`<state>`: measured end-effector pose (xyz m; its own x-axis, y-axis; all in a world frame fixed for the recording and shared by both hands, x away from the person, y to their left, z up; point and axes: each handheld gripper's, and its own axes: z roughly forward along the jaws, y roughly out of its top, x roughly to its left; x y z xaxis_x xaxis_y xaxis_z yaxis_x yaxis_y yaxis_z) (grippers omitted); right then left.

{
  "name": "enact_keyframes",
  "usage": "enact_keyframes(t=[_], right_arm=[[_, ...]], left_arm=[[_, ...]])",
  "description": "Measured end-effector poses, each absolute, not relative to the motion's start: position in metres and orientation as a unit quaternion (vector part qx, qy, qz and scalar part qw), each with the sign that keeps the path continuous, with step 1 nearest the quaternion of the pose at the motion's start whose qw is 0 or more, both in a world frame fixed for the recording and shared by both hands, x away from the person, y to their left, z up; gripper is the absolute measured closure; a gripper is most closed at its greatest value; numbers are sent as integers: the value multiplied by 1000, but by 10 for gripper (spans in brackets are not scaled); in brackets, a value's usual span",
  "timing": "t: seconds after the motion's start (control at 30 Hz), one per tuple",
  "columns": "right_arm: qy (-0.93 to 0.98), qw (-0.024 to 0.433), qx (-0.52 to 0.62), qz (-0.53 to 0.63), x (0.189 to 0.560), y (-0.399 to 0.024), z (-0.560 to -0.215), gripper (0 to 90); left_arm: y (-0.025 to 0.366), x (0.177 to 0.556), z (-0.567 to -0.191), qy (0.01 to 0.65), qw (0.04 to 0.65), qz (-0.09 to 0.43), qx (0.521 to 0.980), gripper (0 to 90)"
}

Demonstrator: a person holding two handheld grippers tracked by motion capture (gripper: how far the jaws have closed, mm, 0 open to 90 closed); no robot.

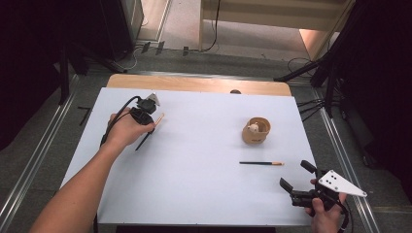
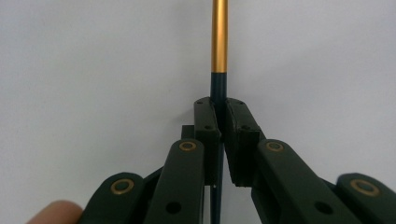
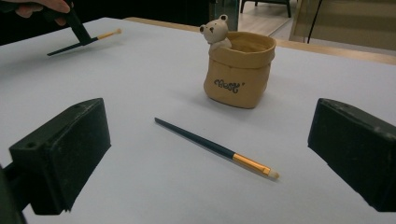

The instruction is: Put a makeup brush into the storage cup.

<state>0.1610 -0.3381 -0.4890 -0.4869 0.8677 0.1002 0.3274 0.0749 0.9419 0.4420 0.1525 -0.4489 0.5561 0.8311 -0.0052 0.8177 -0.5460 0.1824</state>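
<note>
Slim dark brush (image 2: 219, 56) with gold metal band, clamped in left gripper (image 1: 145, 112), upper left. Right gripper (image 1: 300, 180) spread wide, nothing grasped. Tan sack-shaped cup (image 1: 256, 131) holding bear figure (image 3: 215, 31), centre right.

Dark cursive lettering running across the front of the tan bag-shaped holder (image 3: 239, 70) (a small bear figure (image 3: 215, 31) peeking over its rim), the word itself staying too small and looped for reading with certainty, no other writing showing anywhere.
</note>
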Motion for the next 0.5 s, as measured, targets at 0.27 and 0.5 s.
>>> enact_keyframes(t=[0.27,0.5], right_arm=[[684,259,437,523,161,-338,-489,0],[686,259,436,522,161,-338,-489,0]], left_arm=[[151,440,-436,465,131,36,875,854],[146,437,-424,458,177,34,871,855]])
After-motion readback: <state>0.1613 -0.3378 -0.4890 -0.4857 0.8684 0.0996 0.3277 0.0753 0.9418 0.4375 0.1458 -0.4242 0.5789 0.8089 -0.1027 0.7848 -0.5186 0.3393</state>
